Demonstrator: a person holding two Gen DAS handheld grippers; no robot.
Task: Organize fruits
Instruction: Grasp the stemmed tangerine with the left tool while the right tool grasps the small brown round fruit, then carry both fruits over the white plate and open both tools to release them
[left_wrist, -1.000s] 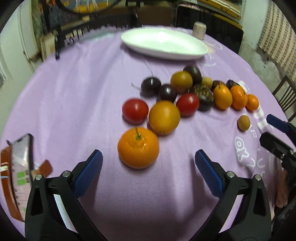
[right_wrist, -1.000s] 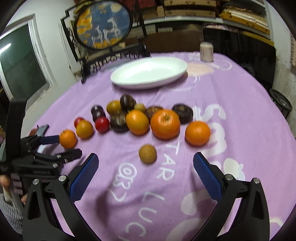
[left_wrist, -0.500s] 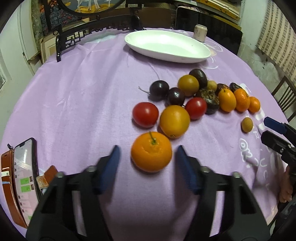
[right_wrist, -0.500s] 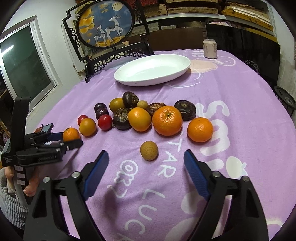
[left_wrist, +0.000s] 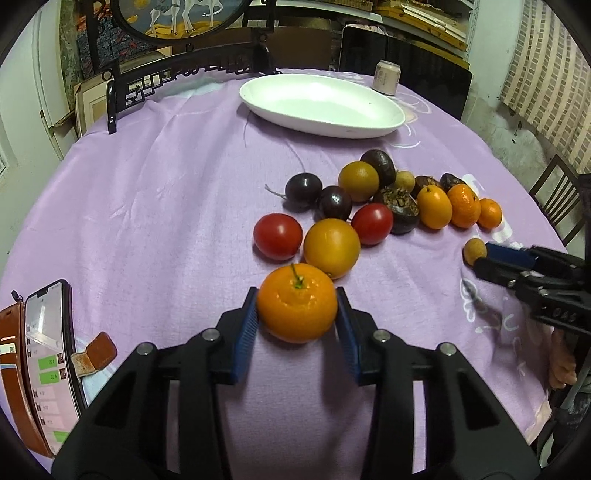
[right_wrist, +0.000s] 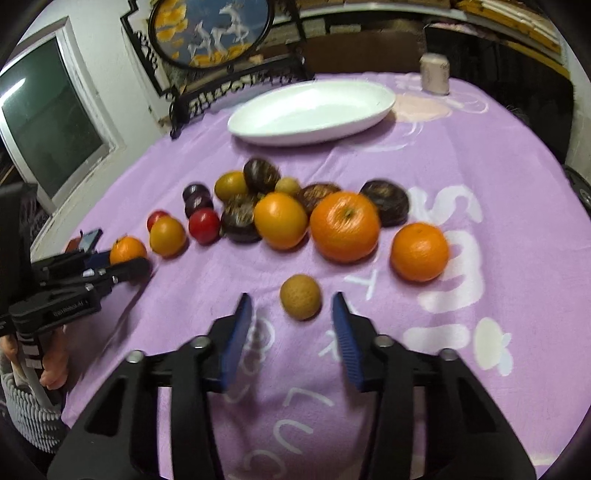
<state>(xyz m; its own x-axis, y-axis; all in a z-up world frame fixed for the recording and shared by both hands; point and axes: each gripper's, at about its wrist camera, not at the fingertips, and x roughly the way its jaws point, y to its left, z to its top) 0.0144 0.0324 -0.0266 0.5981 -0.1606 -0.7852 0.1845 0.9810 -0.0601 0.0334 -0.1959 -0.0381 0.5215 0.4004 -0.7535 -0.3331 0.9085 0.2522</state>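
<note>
My left gripper (left_wrist: 296, 308) is shut on an orange mandarin with a green stem (left_wrist: 296, 303), which sits on the purple cloth; both blue pads touch its sides. It also shows in the right wrist view (right_wrist: 127, 250). My right gripper (right_wrist: 292, 301) is half open, its pads on either side of a small tan longan (right_wrist: 300, 296) without touching it. A row of several fruits lies beyond: tomatoes (left_wrist: 277, 236), oranges (right_wrist: 344, 226), dark plums (left_wrist: 303, 187). An empty white oval dish (left_wrist: 320, 104) stands at the far side.
A phone in a brown case (left_wrist: 40, 376) lies at the left table edge. A can (left_wrist: 385, 76) stands behind the dish. A framed round picture on a black stand (right_wrist: 210, 33) is at the back. A chair (left_wrist: 554, 195) stands at the right.
Both grippers moved forward and narrowed. The left one closed from wide open onto the mandarin. The right one came up around the longan.
</note>
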